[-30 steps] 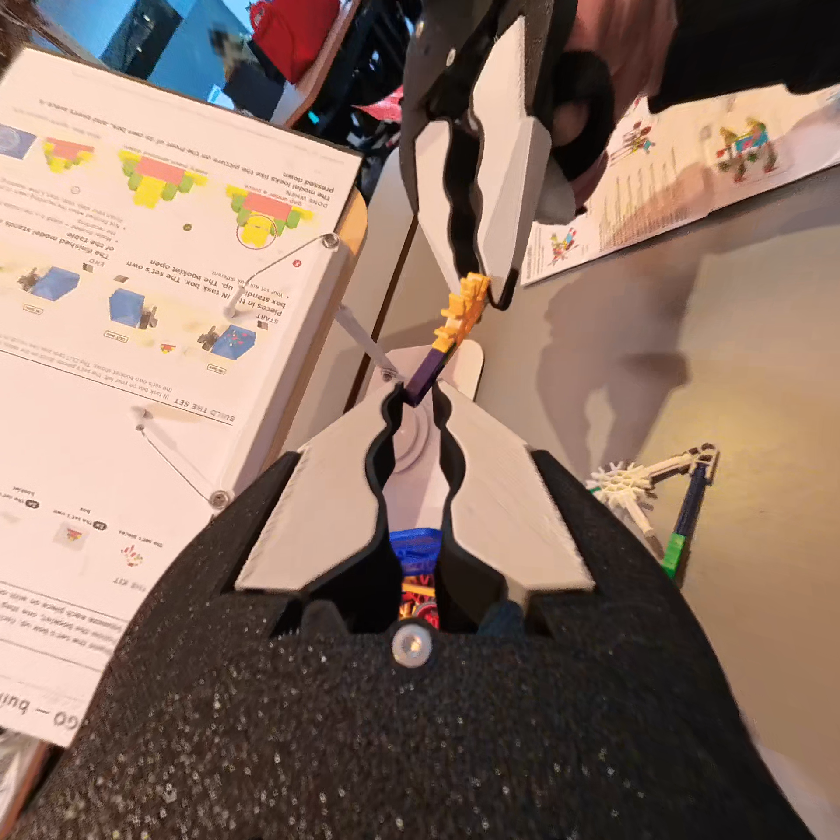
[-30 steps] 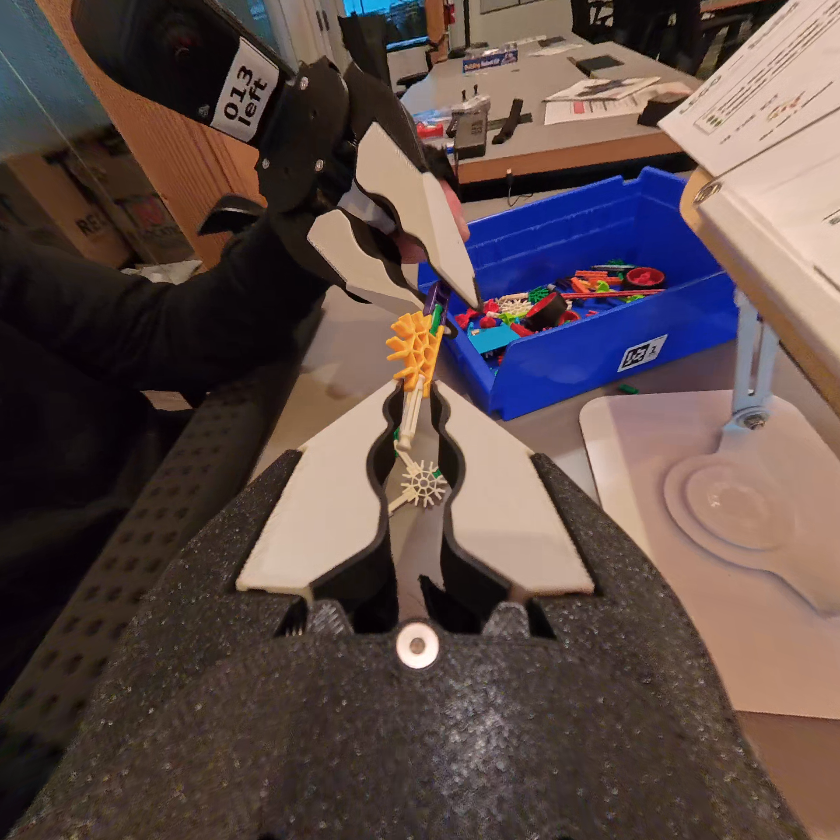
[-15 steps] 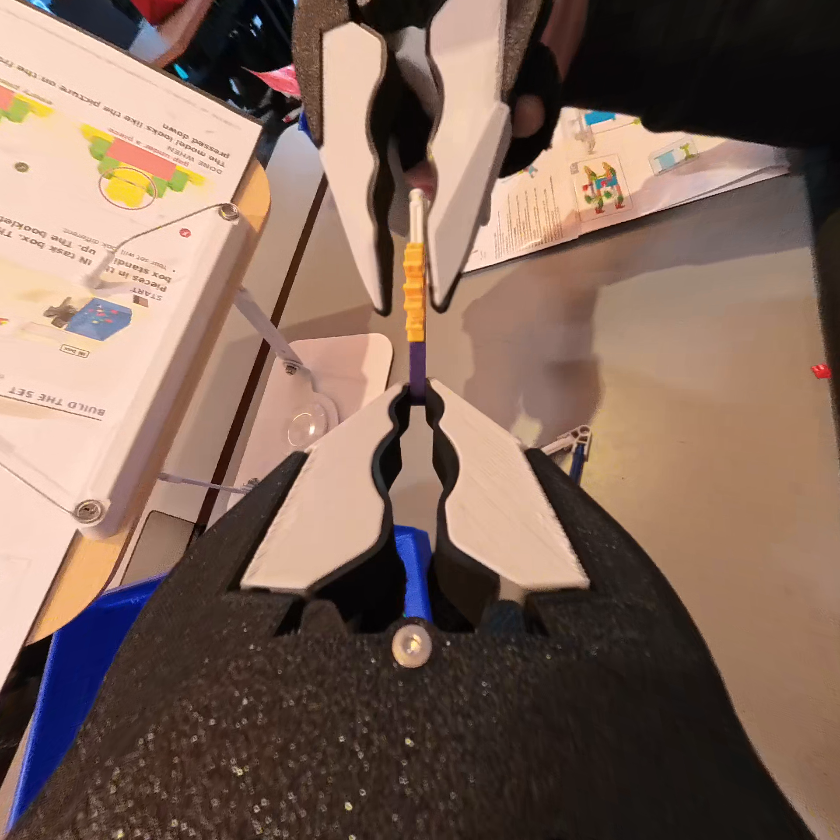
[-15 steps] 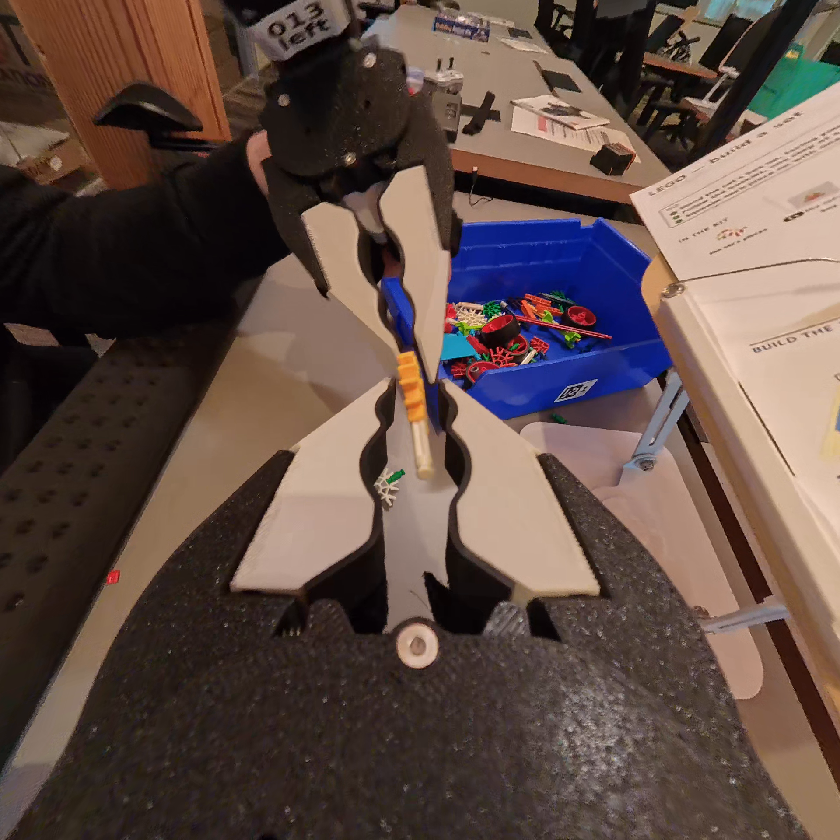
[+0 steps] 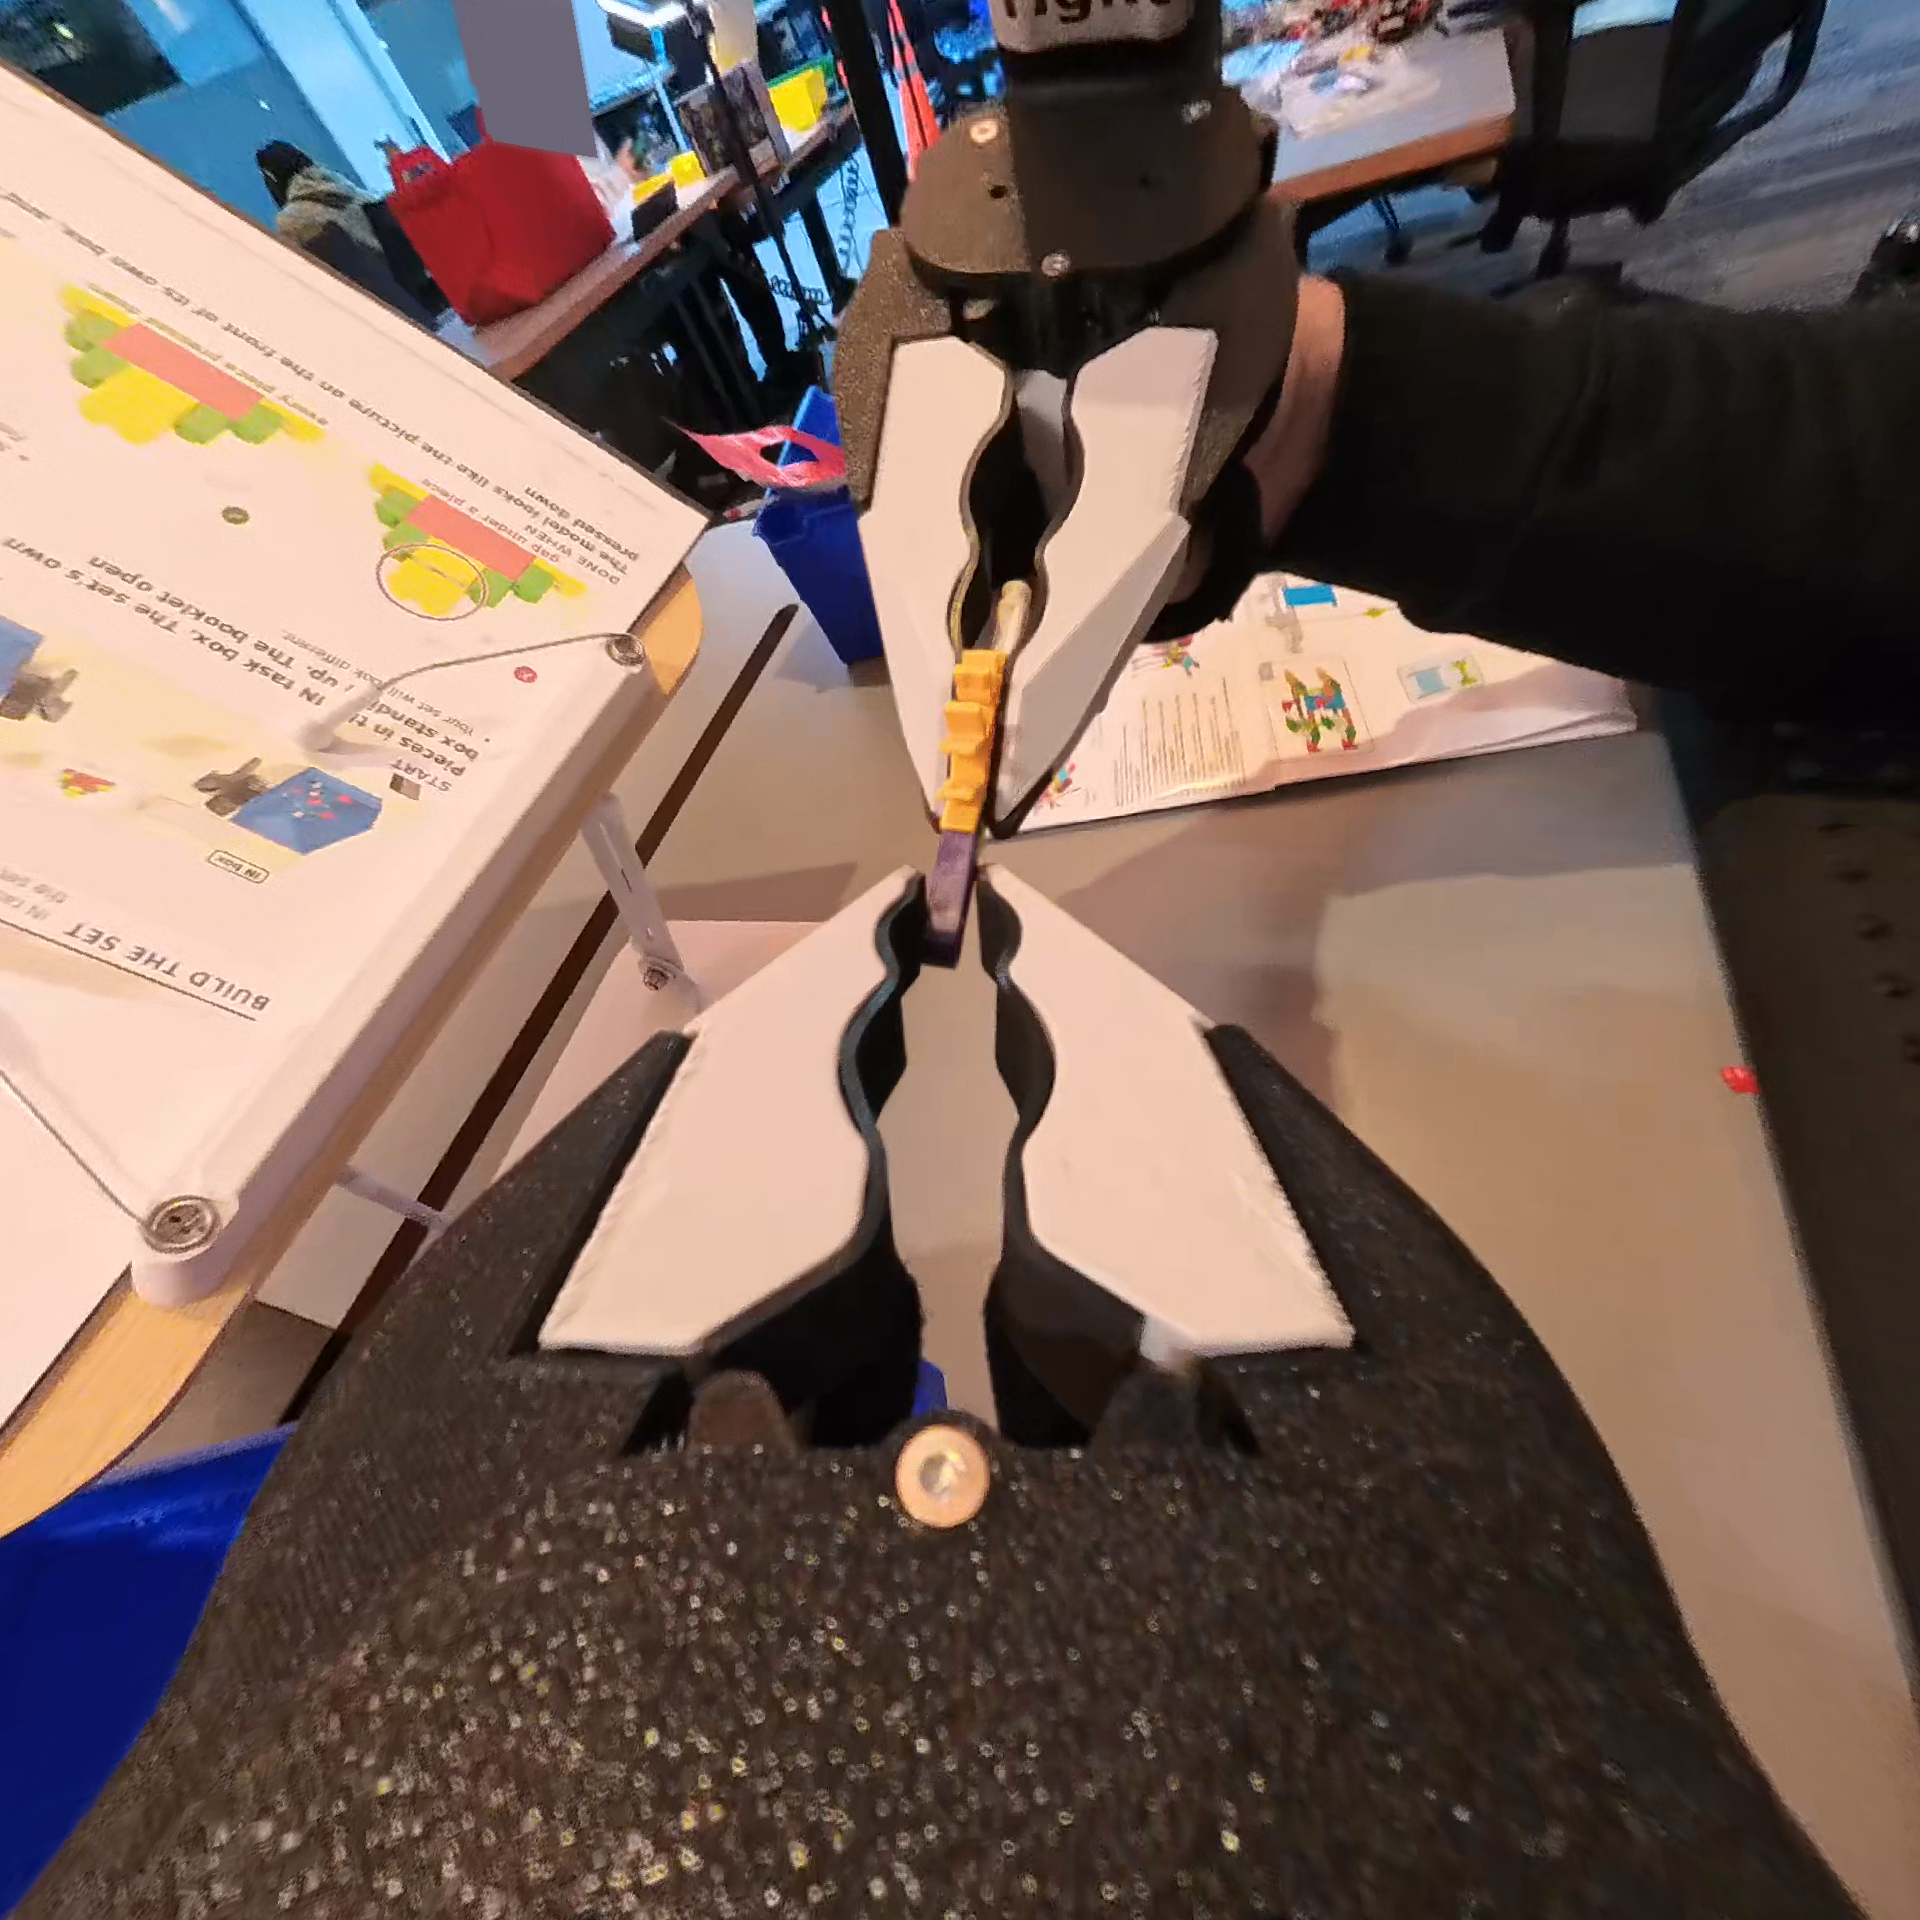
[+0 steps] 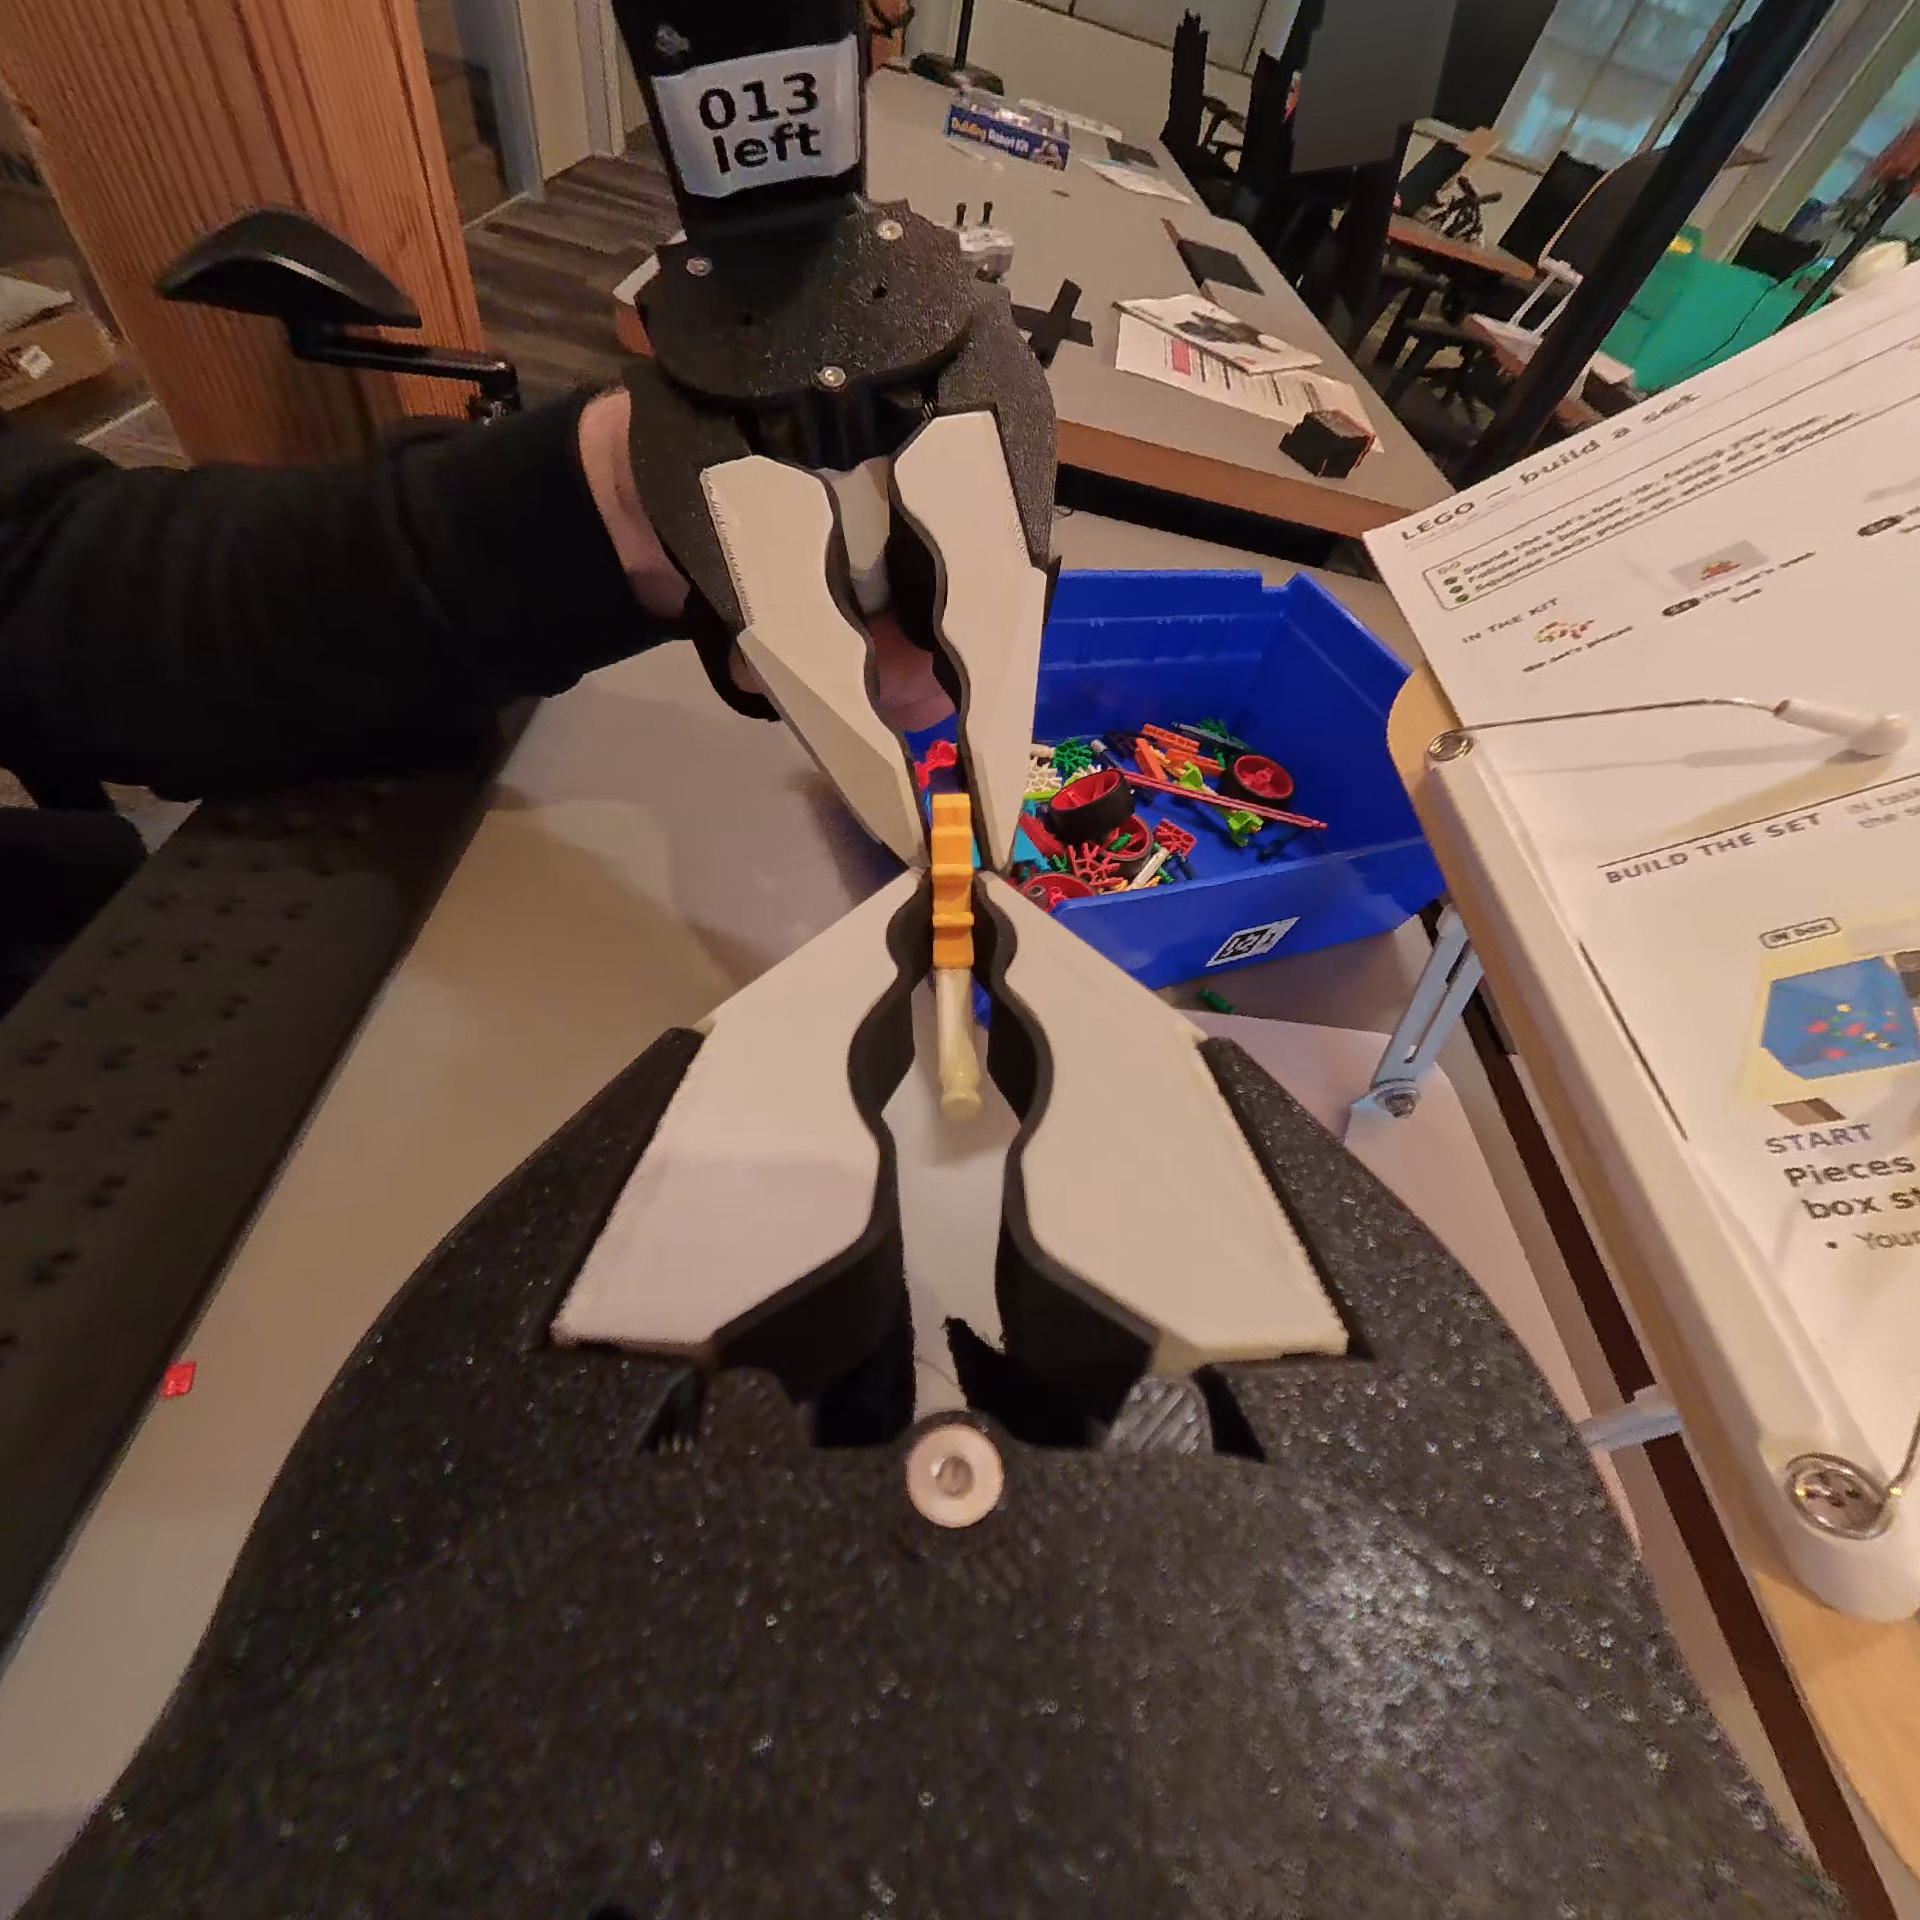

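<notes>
My left gripper [image 5: 951, 891] is shut on a short purple piece [image 5: 954, 902] at its fingertips. The purple piece meets a yellow toothed connector [image 5: 971, 727], seen edge-on, with a white rod [image 5: 1010, 613] behind it. My right gripper [image 6: 951, 896] is shut on the yellow connector [image 6: 951, 894], and the white rod [image 6: 958, 1049] runs back between its fingers. The two grippers face each other tip to tip above the grey table [image 5: 1403, 1039]. The right gripper [image 5: 971, 821] shows at the top of the left wrist view. The left gripper [image 6: 961, 852] shows at the top of the right wrist view.
A blue bin [image 6: 1247, 665] of mixed coloured parts stands behind the left gripper. A white instruction board [image 5: 312, 623] on a stand leans beside it and also shows in the right wrist view [image 6: 1662, 831]. An open booklet [image 5: 1299, 717] lies on the table. A small red bit [image 5: 1730, 1081] lies loose. Both grippers' tips are close together, under 4 cm apart. From either gripper's tips it is about 25 cm to the small red bit [image 5: 1730, 1081].
Both grippers have turned and levelled until they face each other head-on. The yellow connector went from face-on to edge-on. Both grips stay shut on the joined pieces.
</notes>
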{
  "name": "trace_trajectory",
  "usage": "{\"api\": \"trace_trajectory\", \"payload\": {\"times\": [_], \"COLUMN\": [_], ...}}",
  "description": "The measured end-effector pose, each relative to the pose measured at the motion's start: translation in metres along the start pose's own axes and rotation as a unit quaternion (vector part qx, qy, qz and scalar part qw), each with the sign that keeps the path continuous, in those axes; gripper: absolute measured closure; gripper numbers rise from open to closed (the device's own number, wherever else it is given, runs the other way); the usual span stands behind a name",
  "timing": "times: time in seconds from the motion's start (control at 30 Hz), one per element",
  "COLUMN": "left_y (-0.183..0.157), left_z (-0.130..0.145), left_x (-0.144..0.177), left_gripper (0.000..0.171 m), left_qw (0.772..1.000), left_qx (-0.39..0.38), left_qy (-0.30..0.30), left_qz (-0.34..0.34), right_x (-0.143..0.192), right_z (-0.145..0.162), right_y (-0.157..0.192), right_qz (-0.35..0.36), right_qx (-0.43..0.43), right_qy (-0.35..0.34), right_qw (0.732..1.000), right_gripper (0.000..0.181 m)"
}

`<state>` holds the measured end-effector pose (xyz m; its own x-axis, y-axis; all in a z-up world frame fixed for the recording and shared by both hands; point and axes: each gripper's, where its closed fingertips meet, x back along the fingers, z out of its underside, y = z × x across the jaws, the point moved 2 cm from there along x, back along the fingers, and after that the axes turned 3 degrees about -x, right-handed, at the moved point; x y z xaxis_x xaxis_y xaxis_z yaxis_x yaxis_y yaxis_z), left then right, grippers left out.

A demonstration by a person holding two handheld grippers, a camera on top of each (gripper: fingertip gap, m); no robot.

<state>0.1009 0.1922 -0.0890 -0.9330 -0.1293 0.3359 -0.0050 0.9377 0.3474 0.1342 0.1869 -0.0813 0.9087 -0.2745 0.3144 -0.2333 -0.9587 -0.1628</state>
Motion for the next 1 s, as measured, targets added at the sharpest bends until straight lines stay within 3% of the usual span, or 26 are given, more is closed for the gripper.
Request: {"api": "trace_trajectory", "payload": {"times": [0.17,0.3,0.43,0.53,0.57,0.63,0.7,0.73,0.8,0.9,0.97,1.0], "left_y": [0.014,0.031,0.053,0.069,0.072,0.073,0.073,0.077,0.092,0.093,0.096,0.099], "left_z": [-0.005,-0.009,-0.003,0.001,0.003,0.003,0.01,0.023,0.046,0.086,0.117,0.124], "left_x": [-0.002,-0.006,-0.008,-0.004,-0.001,0.01,0.024,0.033,0.058,0.072,0.081,0.084], "left_gripper": [0.165,0.165,0.164,0.168,0.168,0.168,0.168,0.168,0.168,0.166,0.123,0.112], "left_qw": [0.999,0.994,0.98,0.962,0.96,0.964,0.965,0.96,0.935,0.921,0.899,0.892], "left_qx": [0.017,0.063,0.122,0.181,0.178,0.156,0.142,0.116,0.074,0.128,0.145,0.141], "left_qy": [-0.007,-0.016,-0.017,-0.04,-0.037,-0.026,0.019,0.074,0.159,0.228,0.29,0.303], "left_qz": [-0.041,-0.092,-0.158,-0.203,-0.215,-0.215,-0.218,-0.243,-0.309,-0.289,-0.294,-0.305], "right_x": [0.003,0.005,-0.002,-0.015,-0.02,-0.025,-0.02,-0.019,-0.014,-0.013,-0.013,-0.013], "right_z": [-0.006,-0.011,-0.014,-0.022,-0.024,-0.03,-0.032,-0.031,-0.031,-0.024,-0.019,-0.017], "right_y": [-0.013,-0.029,-0.047,-0.056,-0.057,-0.055,-0.056,-0.054,-0.053,-0.05,-0.048,-0.049], "right_qz": [0.04,0.112,0.221,0.318,0.34,0.335,0.323,0.3,0.265,0.215,0.181,0.171], "right_qx": [0.001,0.017,0.067,0.136,0.157,0.142,0.109,0.093,0.05,0.008,-0.026,-0.035], "right_qy": [-0.024,-0.019,0.016,0.055,0.065,0.052,0.034,0.023,-0.009,-0.023,-0.033,-0.039], "right_qw": [0.999,0.993,0.973,0.937,0.925,0.93,0.939,0.949,0.963,0.976,0.983,0.984], "right_gripper": [0.179,0.178,0.178,0.179,0.179,0.177,0.178,0.177,0.177,0.178,0.177,0.177]}}
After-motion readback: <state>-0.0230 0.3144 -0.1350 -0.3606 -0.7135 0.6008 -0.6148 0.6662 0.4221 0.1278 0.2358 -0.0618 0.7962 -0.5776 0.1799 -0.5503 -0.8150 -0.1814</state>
